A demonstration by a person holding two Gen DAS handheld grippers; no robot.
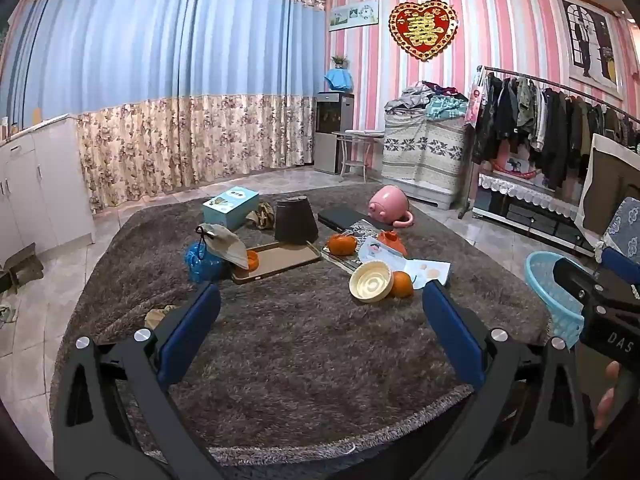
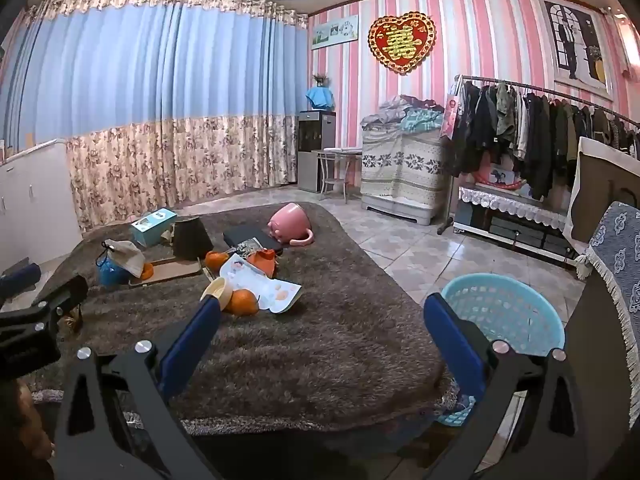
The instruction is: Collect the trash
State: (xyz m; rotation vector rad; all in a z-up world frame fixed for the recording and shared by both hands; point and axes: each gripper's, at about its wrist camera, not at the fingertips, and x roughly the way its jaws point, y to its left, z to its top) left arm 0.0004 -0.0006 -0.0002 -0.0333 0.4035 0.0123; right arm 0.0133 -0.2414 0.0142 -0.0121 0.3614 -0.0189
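Left wrist view first: the left gripper [image 1: 320, 320] has its blue fingers spread wide with nothing between them, just bare shaggy grey-brown rug [image 1: 304, 360] underneath. The clutter sits ahead and slightly right of it, in the middle of the rug: a cream ribbed round bowl [image 1: 370, 282] tipped on its side, touching an orange fruit [image 1: 402, 283], with loose printed white paper sheets [image 1: 416, 266] spreading off to the right. Further back left there's a crumpled blue plastic bag [image 1: 200, 262] beside a flat brown tray [image 1: 280, 260]. The light blue perforated plastic basket [image 1: 548, 280] only peeks in at the right edge, partly hidden behind the other tool.

Right wrist view: the right gripper [image 2: 320, 316] is also released, empty. From here the basket [image 2: 504, 312] shows almost whole, sitting off the rug's right edge on the tiles, just past the right finger. The bowl [image 2: 219, 290] and fruit [image 2: 242, 302] lie to the left, right by the left finger's tip.

So my guess: the right hand is nearer both the basket and the bowl-and-paper pile, the left is better placed for the bag. The papers' long edge runs left-to-right, so a sideways pinch seems easiest.
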